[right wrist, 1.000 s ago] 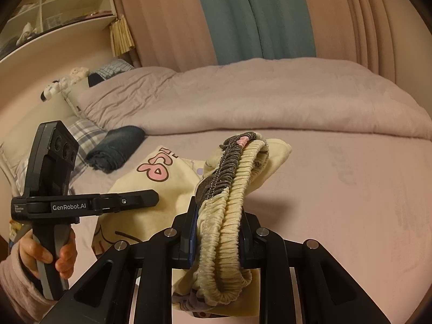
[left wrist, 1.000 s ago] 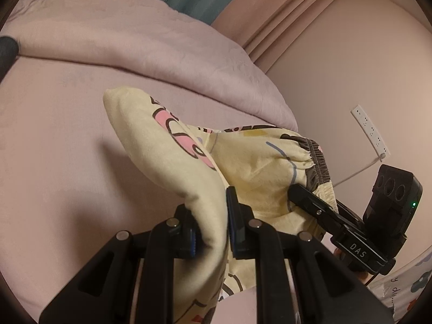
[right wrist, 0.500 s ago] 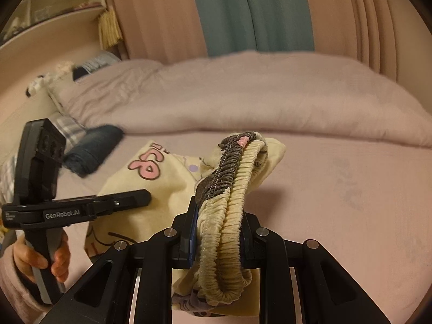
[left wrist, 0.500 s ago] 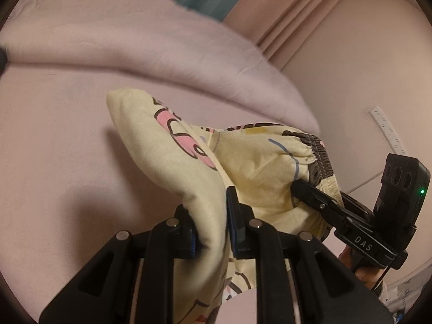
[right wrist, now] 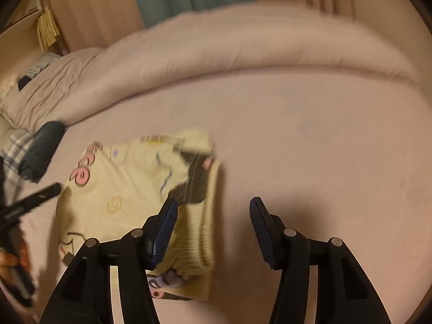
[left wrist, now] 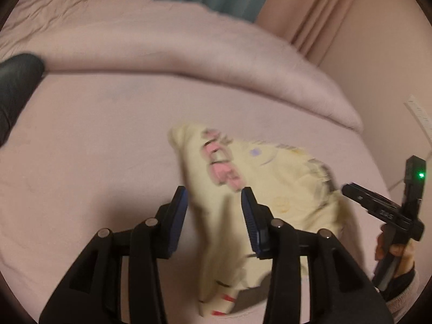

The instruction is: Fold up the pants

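Pants [left wrist: 259, 189], yellow w/ cartoon print, lying crumpled on pink bed [left wrist: 94, 148], blurred; left claw [left wrist: 214, 216] spread wide over one fold, gripping nothing; right claw [right wrist: 213, 226] likewise wide open, empty, waistband [right wrist: 201, 232] just beside its left finger; duvet [right wrist: 243, 43] bunched behind

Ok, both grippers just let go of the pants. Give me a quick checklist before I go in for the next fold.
1. Left gripper open: ok, jaws spread.
2. Right gripper open: ok, nothing between the pads.
3. Pants released onto the bed: ok, though blur suggests they may not have settled.
4. Pants lying flat: not ok, bunched, with the waistband rumpled.
5. Fabric clear of left gripper: cannot tell, a fold sits between its fingers.
6. Bed free beside the pants: ok to their right; rolled dark garment lies to their left.
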Motion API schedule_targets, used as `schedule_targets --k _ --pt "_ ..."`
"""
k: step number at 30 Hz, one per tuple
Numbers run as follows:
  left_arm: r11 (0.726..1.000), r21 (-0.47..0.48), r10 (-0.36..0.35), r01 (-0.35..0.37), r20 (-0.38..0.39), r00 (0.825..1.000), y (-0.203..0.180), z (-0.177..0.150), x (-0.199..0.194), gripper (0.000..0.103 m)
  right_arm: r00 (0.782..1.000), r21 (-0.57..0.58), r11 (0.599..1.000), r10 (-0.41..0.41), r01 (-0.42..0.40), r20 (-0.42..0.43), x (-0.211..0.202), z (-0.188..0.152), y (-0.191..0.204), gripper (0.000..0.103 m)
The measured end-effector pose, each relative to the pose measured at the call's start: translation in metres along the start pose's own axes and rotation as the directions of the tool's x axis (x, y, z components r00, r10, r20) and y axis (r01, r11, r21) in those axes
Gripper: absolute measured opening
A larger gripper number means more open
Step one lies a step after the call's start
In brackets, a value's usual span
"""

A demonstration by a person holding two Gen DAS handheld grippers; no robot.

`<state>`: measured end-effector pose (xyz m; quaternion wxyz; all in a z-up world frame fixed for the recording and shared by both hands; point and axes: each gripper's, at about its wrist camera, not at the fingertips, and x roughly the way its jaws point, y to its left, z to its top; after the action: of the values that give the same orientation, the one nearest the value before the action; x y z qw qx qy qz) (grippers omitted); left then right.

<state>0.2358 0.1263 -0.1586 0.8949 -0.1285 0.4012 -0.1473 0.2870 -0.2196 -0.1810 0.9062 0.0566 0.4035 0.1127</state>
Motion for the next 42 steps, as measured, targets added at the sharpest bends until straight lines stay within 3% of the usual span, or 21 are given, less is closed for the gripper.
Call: schedule_targets --k 3,6,8,10,13,14,16,18,19,20,24,28,37,42 --pt "0.997 0.057 -0.052 0.053 -0.018 0.999 -0.023 -0.007 0.004 0.043 0.997 -0.061 0.997 0.052 -0.048 0.063 -0.016 -0.001 0.017 0.056" --pt "0.995 0.080 -0.050 0.059 -0.112 0.992 -0.038 -0.028 0.033 0.043 0.996 -0.164 0.983 0.087 -0.085 0.005 0.002 -0.016 0.045 0.056" --pt "0.996 0.079 -0.016 0.032 -0.187 0.982 -0.039 -0.043 0.057 0.043 0.995 -0.191 0.978 0.072 -0.084 -0.070 0.025 -0.028 0.053 0.056" --pt "0.992 0.129 0.030 -0.008 -0.168 0.985 -0.048 -0.046 0.055 0.043 0.997 -0.215 0.975 0.035 -0.051 -0.075 0.032 -0.035 0.054 0.056" --pt "0.987 0.143 0.094 -0.072 -0.158 0.983 -0.057 -0.034 0.037 0.045 0.997 -0.221 0.975 0.004 -0.021 -0.076 0.011 -0.027 0.061 0.056" --pt "0.983 0.150 0.123 -0.103 -0.126 0.984 -0.059 -0.028 0.023 0.049 0.998 -0.216 0.976 0.010 -0.022 -0.058 -0.001 -0.023 0.063 0.056" --pt "0.977 0.147 0.165 -0.154 -0.068 0.984 -0.062 -0.020 -0.007 0.083 1.000 -0.214 0.977 -0.003 0.000 -0.012 -0.030 -0.021 0.070 0.058" --pt "0.982 0.126 0.146 -0.142 -0.019 0.989 -0.065 -0.016 -0.038 0.097 0.999 -0.209 0.978 -0.014 0.020 0.033 -0.058 -0.019 0.079 0.068" --pt "0.983 0.119 0.143 -0.142 -0.002 0.990 -0.067 -0.016 -0.053 0.103 0.999 -0.208 0.978 -0.015 0.026 0.052 -0.071 -0.020 0.082 0.080" --pt "0.983 0.112 0.148 -0.148 0.009 0.989 -0.068 -0.014 -0.065 0.102 0.997 -0.210 0.977 -0.024 0.040 0.077 -0.089 -0.021 0.085 0.087" --pt "0.982 0.090 0.167 -0.167 0.007 0.986 -0.079 -0.021 -0.110 0.102 0.993 -0.190 0.981 -0.023 0.045 0.119 -0.130 -0.021 0.090 0.088" --pt "0.983 0.074 0.169 -0.168 -0.009 0.986 -0.093 -0.031 -0.141 0.102 0.992 -0.174 0.984 -0.027 0.049 0.126 -0.161 -0.024 0.096 0.099" --pt "0.972 0.065 0.223 -0.225 0.035 0.974 -0.116 -0.038 -0.179 0.103 0.985 -0.174 0.983 -0.028 0.058 0.173 -0.214 -0.027 0.107 0.099" --pt "0.974 0.067 0.214 -0.215 0.019 0.977 -0.121 -0.040 -0.185 0.103 0.980 -0.191 0.979 -0.037 0.075 0.196 -0.225 -0.026 0.114 0.099"
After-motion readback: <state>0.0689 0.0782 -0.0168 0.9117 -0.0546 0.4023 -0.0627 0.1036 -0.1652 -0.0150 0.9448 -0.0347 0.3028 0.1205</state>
